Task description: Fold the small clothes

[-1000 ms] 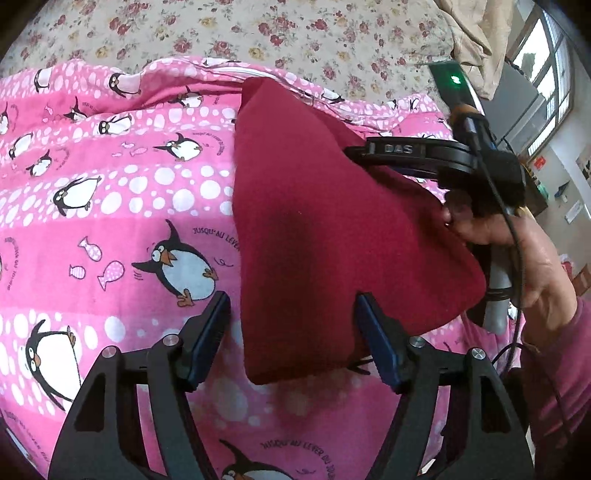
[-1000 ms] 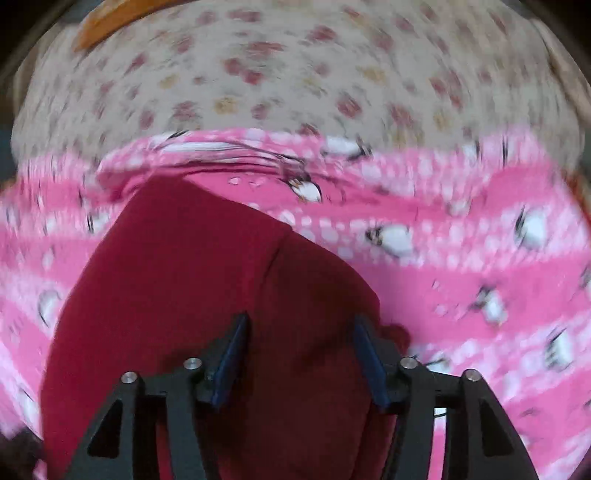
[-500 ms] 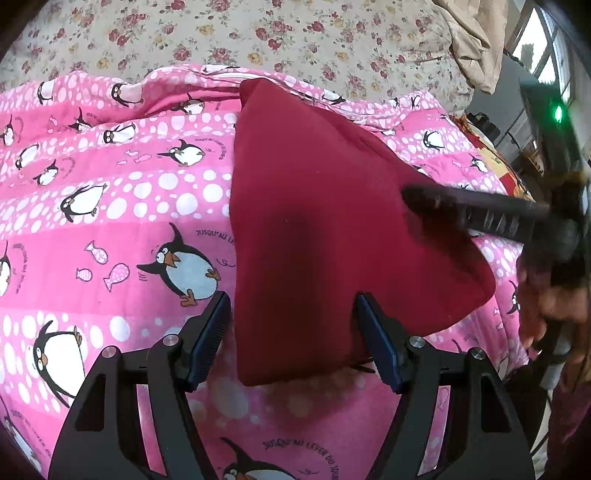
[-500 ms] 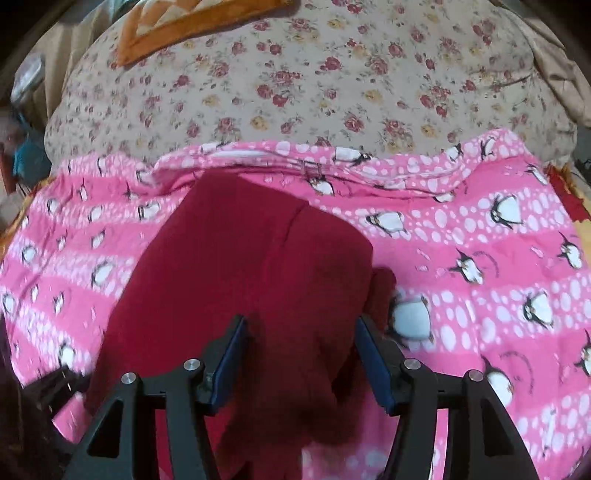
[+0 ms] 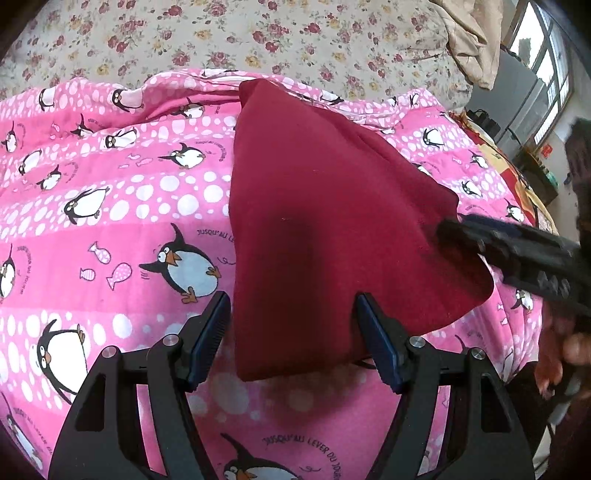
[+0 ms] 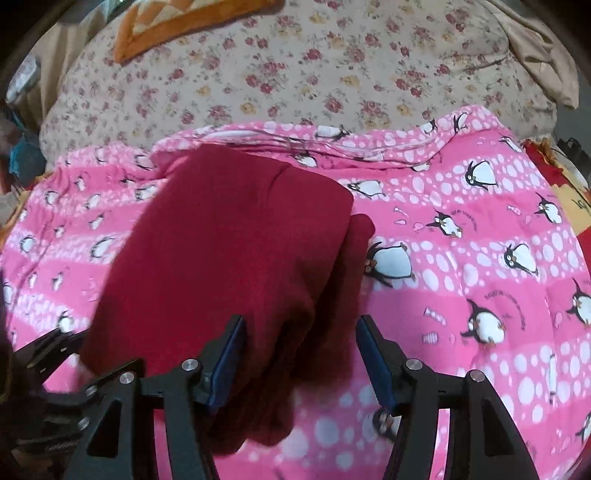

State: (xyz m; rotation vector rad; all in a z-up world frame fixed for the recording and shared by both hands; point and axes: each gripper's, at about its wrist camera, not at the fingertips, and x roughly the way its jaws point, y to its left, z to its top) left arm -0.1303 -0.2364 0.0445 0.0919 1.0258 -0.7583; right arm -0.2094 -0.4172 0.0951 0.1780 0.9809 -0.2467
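Note:
A dark red folded garment [image 5: 325,221] lies on the pink penguin blanket [image 5: 110,229]. My left gripper [image 5: 293,321] hovers open over its near edge, with the cloth showing between the fingers and neither pad pressing on it. My right gripper [image 6: 303,339] is open too, above the garment's [image 6: 229,258] near right part, where a folded layer overlaps a darker lower one. In the left wrist view the right gripper [image 5: 517,254] appears blurred at the garment's right corner, a person's hand [image 5: 565,350] behind it. The left gripper [image 6: 48,354] shows at the left edge of the right wrist view.
A floral sheet [image 5: 258,33] covers the bed beyond the blanket. A beige cloth [image 5: 469,40] hangs at the far right, with a window and furniture [image 5: 535,74] behind it. An orange patterned cushion [image 6: 177,18] lies at the far left.
The right gripper has drawn back from over the garment toward its right corner, so its view takes in more blanket. The left gripper and the garment have stayed put.

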